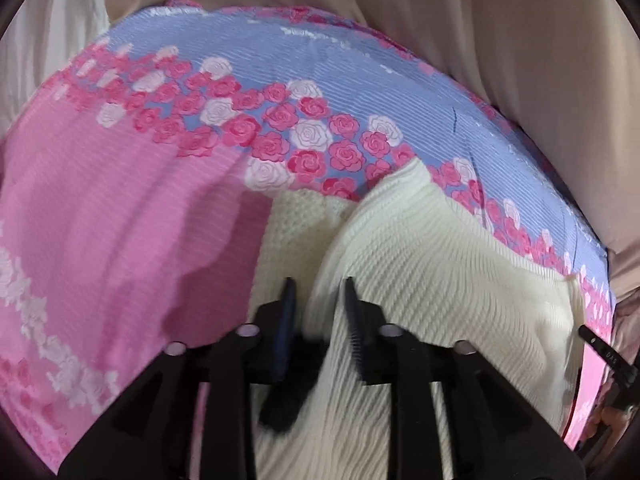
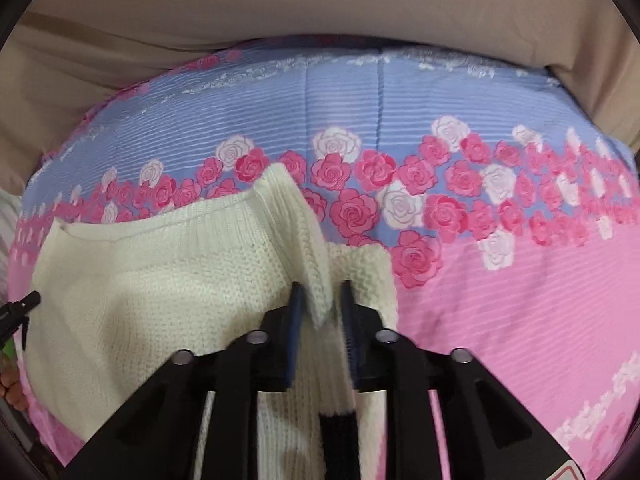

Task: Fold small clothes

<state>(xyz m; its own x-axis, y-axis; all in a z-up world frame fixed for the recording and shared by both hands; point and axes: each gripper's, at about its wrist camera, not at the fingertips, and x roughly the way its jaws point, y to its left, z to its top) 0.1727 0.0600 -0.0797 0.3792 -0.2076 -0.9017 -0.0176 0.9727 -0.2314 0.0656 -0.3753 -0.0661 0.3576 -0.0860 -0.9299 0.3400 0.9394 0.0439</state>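
Note:
A cream knitted garment (image 1: 432, 264) lies on a pink and blue rose-print bedspread (image 1: 120, 208). In the left wrist view my left gripper (image 1: 318, 286) is shut on a raised fold of the knit, which drapes over to the right. In the right wrist view my right gripper (image 2: 320, 290) is shut on a ribbed edge of the same garment (image 2: 160, 280), which stands up between the fingers. The rest of the knit spreads to the left over the bedspread (image 2: 520, 300). A black stripe on the knit (image 2: 338, 436) shows below the fingers.
Beige sheet or curtain fabric (image 2: 320, 8) lies behind the bedspread in both views. The tip of the other gripper shows at the right edge of the left wrist view (image 1: 604, 350) and at the left edge of the right wrist view (image 2: 20, 306).

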